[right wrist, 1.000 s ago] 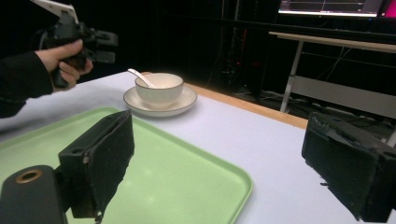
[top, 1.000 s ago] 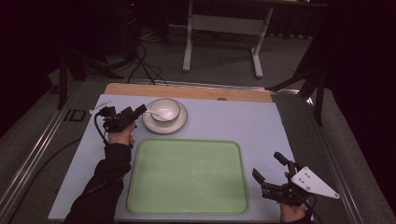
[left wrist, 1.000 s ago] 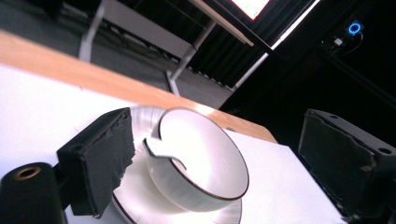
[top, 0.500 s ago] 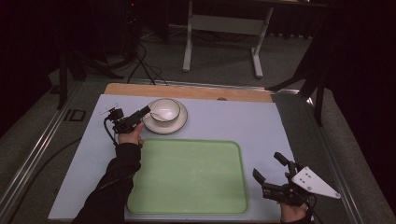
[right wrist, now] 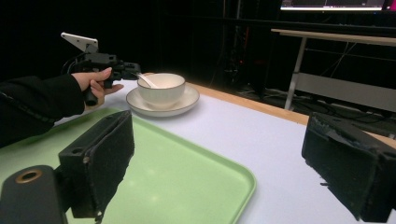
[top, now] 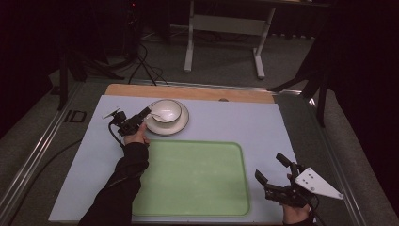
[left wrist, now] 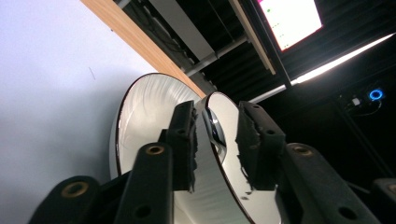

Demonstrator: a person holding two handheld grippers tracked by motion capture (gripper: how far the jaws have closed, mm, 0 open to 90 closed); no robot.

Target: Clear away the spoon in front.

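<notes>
A white bowl (top: 166,110) with a dark rim stands on a matching saucer (top: 180,125) at the back of the table. A spoon (top: 159,114) rests inside it. My left gripper (top: 146,113) reaches the bowl from the left. In the left gripper view the left gripper (left wrist: 217,109) is open, one jaw outside the bowl rim (left wrist: 208,105) and the other inside. My right gripper (top: 273,170) is open and holds nothing, low at the front right, beside the green tray (top: 193,176). In the right gripper view the bowl (right wrist: 161,88) and the left gripper (right wrist: 133,70) lie far off.
The green tray has nothing on it and covers the middle front of the pale blue mat (top: 235,122). A wooden strip (top: 188,92) runs along the table's far edge. Beyond it stand a metal frame (top: 223,28) and floor cables (top: 146,66).
My left hand has moved right toward the bowl, bringing its jaws over the rim. The right gripper has stayed where it was.
</notes>
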